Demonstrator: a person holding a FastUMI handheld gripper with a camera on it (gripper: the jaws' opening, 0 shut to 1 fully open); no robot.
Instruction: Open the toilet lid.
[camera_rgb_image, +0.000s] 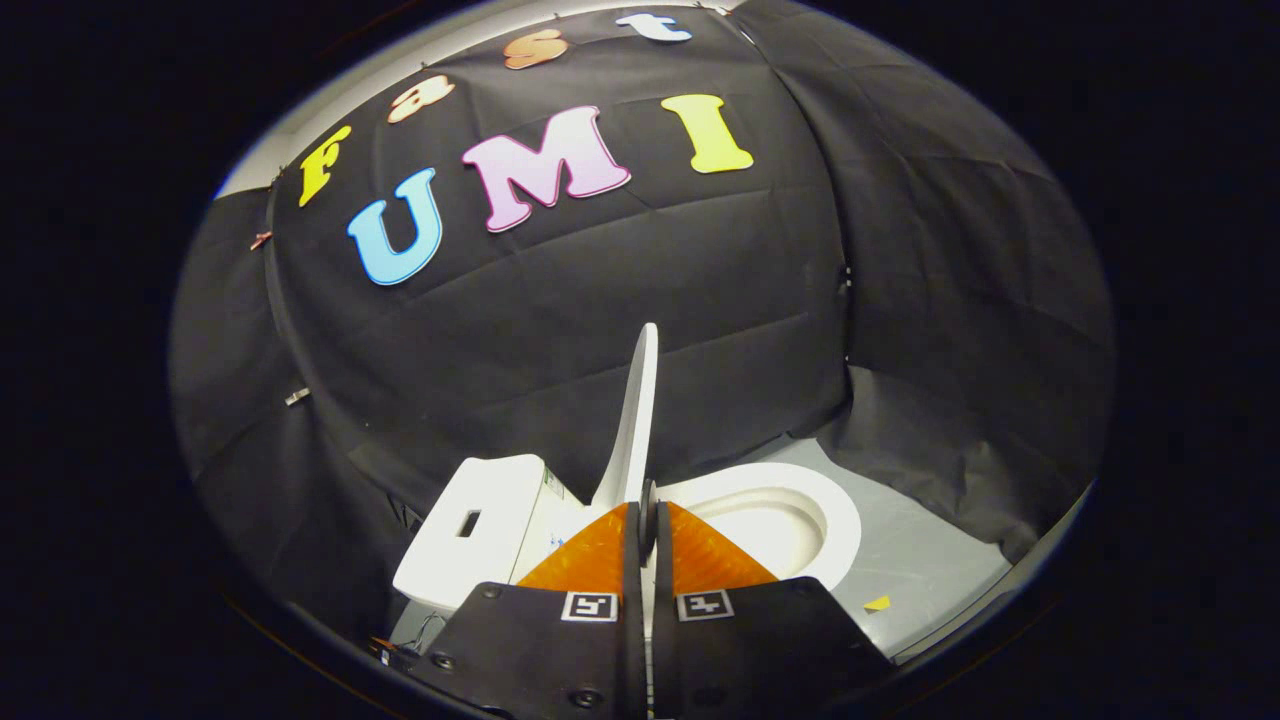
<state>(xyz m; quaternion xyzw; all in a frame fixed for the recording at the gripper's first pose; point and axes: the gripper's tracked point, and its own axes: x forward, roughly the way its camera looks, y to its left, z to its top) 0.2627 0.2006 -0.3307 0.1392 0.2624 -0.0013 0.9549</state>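
A: Where the gripper (648, 525) meets the toilet, what has room around it?

B: The white toilet lid (634, 420) stands upright, edge-on, nipped between both orange fingers (590, 558), jaws closed upon it. Black cloth wall (560, 340) hangs behind; grey floor (920, 560) lies beside.

A: And the toilet?

B: The white seat ring (800, 510) lies uncovered; the tank (480, 530) sits opposite.

The gripper (648, 520) has its two orange fingers (590, 560) pressed on the edge of the toilet lid (636, 420), which stands upright. To the right is the white seat (830, 520) with the open bowl; to the left, the tank (470, 525). A small yellow scrap (877, 603) lies on the grey floor (930, 560).
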